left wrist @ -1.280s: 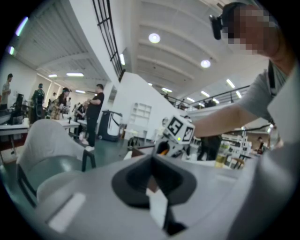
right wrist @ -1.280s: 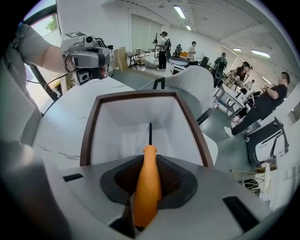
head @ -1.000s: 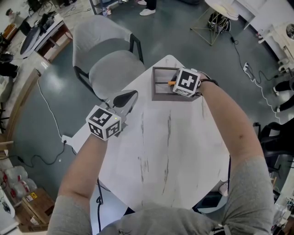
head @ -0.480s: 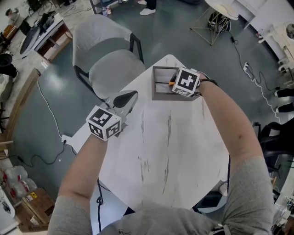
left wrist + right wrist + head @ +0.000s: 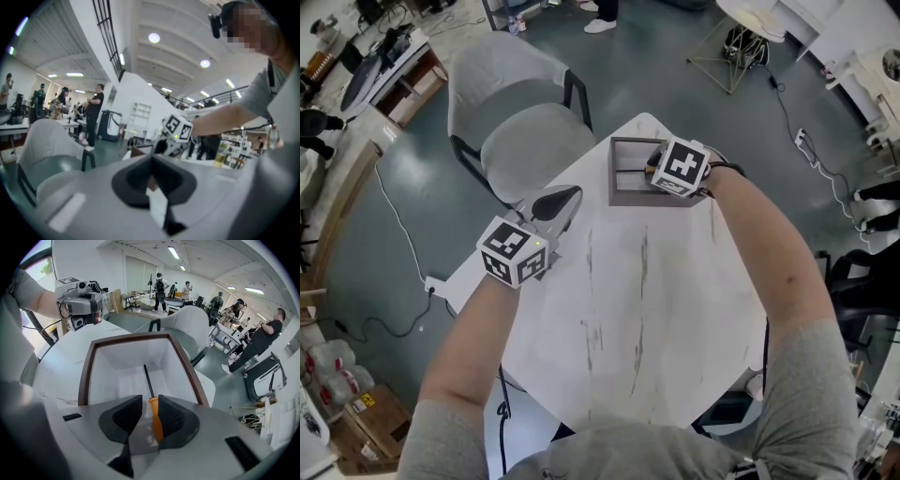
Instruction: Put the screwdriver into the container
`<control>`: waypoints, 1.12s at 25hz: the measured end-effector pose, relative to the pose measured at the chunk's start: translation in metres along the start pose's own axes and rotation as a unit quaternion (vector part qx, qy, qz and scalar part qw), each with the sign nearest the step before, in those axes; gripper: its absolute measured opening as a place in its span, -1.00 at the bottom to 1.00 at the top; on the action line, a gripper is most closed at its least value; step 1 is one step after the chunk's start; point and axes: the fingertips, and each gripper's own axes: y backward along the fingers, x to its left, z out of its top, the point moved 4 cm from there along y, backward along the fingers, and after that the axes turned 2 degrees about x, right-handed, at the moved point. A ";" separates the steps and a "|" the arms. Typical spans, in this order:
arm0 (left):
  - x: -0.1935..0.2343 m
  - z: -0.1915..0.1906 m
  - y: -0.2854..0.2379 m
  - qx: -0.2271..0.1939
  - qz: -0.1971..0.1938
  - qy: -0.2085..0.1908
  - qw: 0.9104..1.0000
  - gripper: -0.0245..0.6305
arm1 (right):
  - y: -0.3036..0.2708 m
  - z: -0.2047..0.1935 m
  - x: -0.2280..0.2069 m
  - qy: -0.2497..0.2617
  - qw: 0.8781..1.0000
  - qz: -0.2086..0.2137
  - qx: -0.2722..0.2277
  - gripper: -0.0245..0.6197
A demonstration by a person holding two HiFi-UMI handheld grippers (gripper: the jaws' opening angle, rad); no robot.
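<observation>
A brown-rimmed, white-lined container (image 5: 623, 142) stands at the far end of the white table (image 5: 647, 309). My right gripper (image 5: 652, 161) hovers at its near right edge. In the right gripper view the container (image 5: 87, 371) fills the middle. The screwdriver (image 5: 155, 422) points into it, orange handle against the right jaw, black shaft over the white floor. A gap shows between the handle and the left jaw, so my right gripper (image 5: 150, 398) is open. My left gripper (image 5: 554, 202) rests at the table's left edge, shut and empty. In its own view the left gripper (image 5: 151, 158) faces the container.
A grey chair (image 5: 525, 122) stands just beyond the table's left corner. Cables (image 5: 394, 234) trail over the floor on the left. The right gripper's marker cube (image 5: 178, 129) shows in the left gripper view. People stand in the distance.
My right gripper has edged slightly farther over the container, and less of the orange handle shows in the head view. The left gripper has stayed still.
</observation>
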 end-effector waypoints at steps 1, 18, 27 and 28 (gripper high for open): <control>0.000 0.000 0.000 0.000 0.000 0.000 1.000 -0.91 | 0.000 0.000 0.000 -0.001 1.000 0.000 -0.001 -0.61; -0.015 0.021 0.004 -0.006 -0.002 -0.009 1.000 -0.91 | 0.037 -0.008 0.001 -0.054 0.997 -0.026 -0.057 -0.62; -0.046 0.051 0.008 -0.012 -0.007 -0.021 1.000 -0.91 | 0.076 -0.023 0.016 -0.092 0.990 -0.044 -0.094 -0.62; -0.049 0.054 0.009 -0.013 -0.008 -0.022 1.000 -0.92 | 0.080 -0.025 0.018 -0.100 0.989 -0.046 -0.101 -0.62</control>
